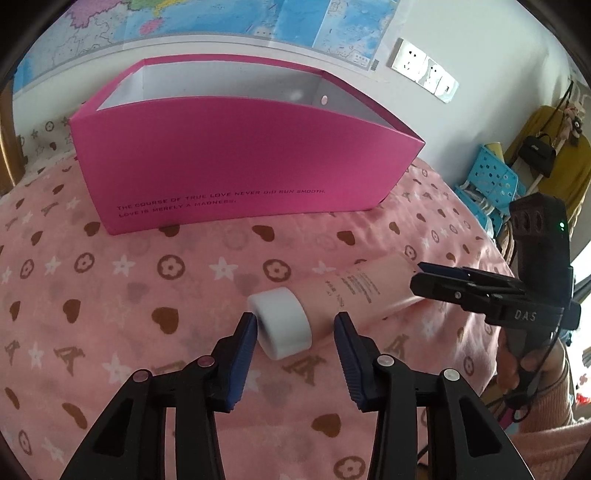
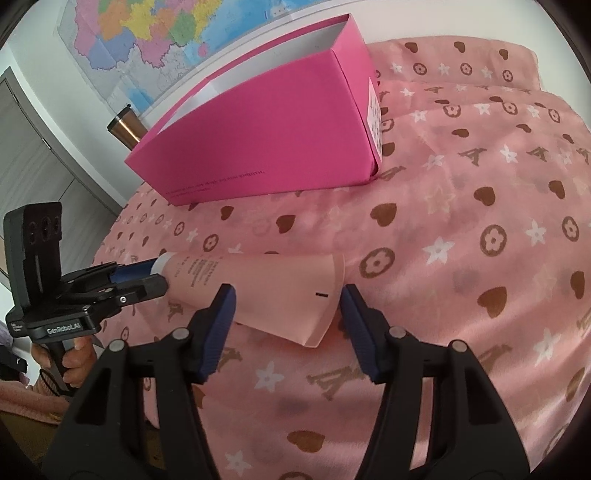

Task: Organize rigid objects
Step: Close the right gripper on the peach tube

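A pink tube with a white cap lies on the pink patterned bedspread. My left gripper is open, its jaws on either side of the cap. My right gripper is open, its jaws on either side of the tube's flat crimped end. In the left wrist view the right gripper reaches the tube's far end. In the right wrist view the left gripper sits at the cap. An open magenta box stands behind the tube and also shows in the right wrist view.
A wall with maps rises behind the box. Blue plastic baskets and a yellow garment stand off the bed at right. A metal tumbler stands behind the box. The bedspread stretches right.
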A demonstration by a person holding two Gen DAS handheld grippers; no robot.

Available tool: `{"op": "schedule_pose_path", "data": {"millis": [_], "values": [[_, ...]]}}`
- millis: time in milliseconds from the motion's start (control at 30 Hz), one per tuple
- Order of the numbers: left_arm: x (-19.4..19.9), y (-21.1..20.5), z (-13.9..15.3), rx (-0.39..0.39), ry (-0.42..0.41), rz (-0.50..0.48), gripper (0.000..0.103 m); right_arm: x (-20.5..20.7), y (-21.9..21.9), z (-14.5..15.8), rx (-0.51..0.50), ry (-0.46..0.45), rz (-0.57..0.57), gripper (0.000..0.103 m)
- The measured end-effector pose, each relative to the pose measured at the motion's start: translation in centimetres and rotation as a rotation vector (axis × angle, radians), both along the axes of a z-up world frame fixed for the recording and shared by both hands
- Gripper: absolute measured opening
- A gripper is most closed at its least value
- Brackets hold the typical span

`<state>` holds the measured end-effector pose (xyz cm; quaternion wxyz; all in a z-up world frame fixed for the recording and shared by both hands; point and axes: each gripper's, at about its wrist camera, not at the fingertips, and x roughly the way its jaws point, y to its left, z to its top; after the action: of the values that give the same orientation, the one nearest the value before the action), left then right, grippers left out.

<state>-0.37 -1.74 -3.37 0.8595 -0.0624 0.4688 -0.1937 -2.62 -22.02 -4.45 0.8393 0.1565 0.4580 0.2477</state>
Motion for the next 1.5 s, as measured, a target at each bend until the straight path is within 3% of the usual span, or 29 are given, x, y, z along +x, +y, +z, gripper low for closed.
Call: {"op": "schedule_pose_path", "data": {"millis": [1067,1500], "values": [[0.18,-0.1,0.22,0.0,0.001,0.003,0.045,0.45,-0.05,-0.07,0.007,0.002,0.0,0.061],[-0.03,-0.16,0.52,0.006,-0.02,-0.003,0.046,0.15,0.06,0.43,-0.029,-0.028,-0.006,0.056]]}}
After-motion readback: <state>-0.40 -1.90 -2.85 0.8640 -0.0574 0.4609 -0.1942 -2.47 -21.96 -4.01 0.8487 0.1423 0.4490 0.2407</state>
